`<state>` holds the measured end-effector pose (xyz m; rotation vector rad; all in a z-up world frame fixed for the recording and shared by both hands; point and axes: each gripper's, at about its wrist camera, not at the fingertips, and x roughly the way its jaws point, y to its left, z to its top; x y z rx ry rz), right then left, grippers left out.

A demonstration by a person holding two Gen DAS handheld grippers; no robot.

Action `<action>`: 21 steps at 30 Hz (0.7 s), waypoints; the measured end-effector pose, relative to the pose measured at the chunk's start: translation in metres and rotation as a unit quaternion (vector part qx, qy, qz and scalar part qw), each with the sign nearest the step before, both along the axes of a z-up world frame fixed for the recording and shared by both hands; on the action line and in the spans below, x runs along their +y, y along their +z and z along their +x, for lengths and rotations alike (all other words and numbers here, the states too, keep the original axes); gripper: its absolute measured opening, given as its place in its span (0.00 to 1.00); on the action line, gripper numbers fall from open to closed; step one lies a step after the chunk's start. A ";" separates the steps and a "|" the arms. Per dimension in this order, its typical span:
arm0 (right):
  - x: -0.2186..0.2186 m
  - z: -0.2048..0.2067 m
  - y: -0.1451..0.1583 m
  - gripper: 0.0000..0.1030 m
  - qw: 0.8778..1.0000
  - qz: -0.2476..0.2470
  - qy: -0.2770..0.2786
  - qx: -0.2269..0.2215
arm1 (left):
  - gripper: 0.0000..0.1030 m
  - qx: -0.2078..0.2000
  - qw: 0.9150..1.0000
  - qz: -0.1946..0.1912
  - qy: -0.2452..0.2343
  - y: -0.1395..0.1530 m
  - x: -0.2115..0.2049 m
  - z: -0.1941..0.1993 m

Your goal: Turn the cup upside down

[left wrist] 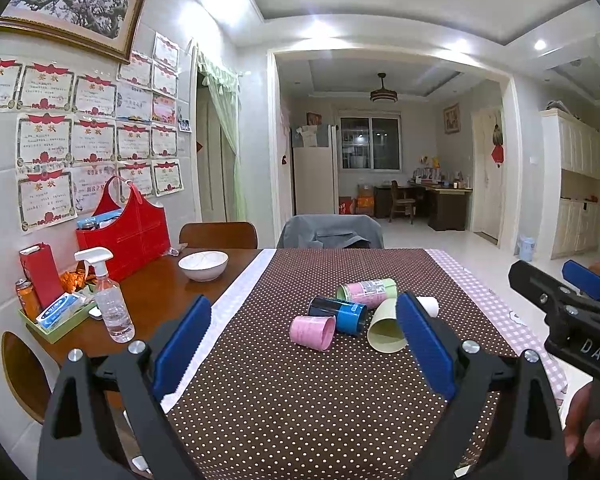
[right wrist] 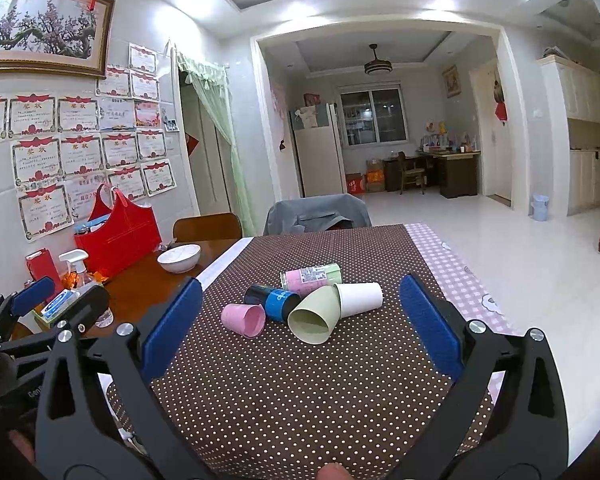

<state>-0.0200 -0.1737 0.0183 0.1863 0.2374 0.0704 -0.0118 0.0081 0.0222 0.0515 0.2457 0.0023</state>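
Dining room, white tiled walls, open onto a further room with a fridge [right wrist: 318, 152] and a desk. Wooden table [left wrist: 160, 280] carries a brown polka-dot cloth [left wrist: 308, 400] over a pink checked one [right wrist: 460, 280]. Left wall holds a framed blossom picture [left wrist: 76, 4] above rows of red-trimmed certificates [left wrist: 44, 140]; their print is too small to read. On the bare wood: red bag [left wrist: 130, 232], white bowl [left wrist: 203, 265], spray bottle [left wrist: 110, 300]. Five cups lie on their sides in a touching cluster mid-cloth: a pink-and-green cup [right wrist: 312, 278] farthest with an unreadable label, black-and-blue cup [right wrist: 274, 302], green cup [right wrist: 314, 316] with mouth toward the camera, white cup [right wrist: 360, 298], small pink cup [right wrist: 244, 320]. Left gripper [left wrist: 302, 344] hangs short of the cluster, jaws wide apart, nothing between them. Right gripper [right wrist: 300, 326] likewise spread and empty; its body reads "DAS" in the left view.
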 end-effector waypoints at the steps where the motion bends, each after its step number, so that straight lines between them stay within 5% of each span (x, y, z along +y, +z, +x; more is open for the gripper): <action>1: 0.000 0.000 0.000 0.94 1.000 0.000 0.000 0.000 | 0.90 0.000 1.000 0.000 0.000 0.000 0.000 0.000; 21: 0.000 0.000 0.002 0.94 1.000 -0.004 -0.002 -0.002 | 0.90 -0.006 1.000 0.001 0.000 0.005 0.000 -0.001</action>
